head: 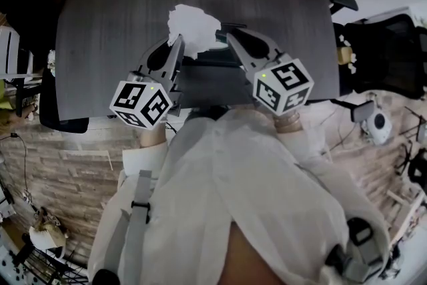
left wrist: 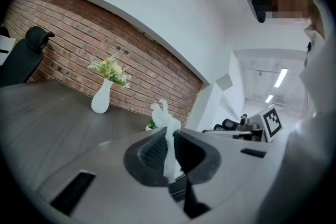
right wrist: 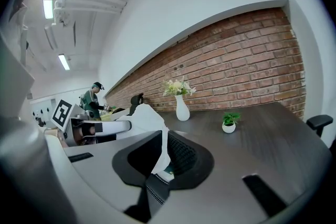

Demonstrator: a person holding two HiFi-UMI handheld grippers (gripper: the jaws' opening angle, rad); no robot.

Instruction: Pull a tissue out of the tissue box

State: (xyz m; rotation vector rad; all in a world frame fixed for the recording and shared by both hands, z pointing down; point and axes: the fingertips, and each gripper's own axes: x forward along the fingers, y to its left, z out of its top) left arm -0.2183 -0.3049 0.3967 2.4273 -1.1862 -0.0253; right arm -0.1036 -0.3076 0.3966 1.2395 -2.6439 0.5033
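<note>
Jaws on our left gripper (left wrist: 169,136) are pressed together on a twisted strip of the tissue (head: 193,27). Those on our right gripper (right wrist: 161,139) pinch another edge of the same sheet, which runs up between its pads. From the head view, the tissue bunches above the near part of the counter (head: 100,23), spanning both grippers. A dark block (head: 212,80) under it, between the grippers, may be the box, though we cannot be sure. To finish the pull well, we judge we should lift both grippers together and evenly, straight away from the opening, with both pinches firm. Drawing the two apart or jerking could tear the thin sheet, while a slow draw should let it slide free.
</note>
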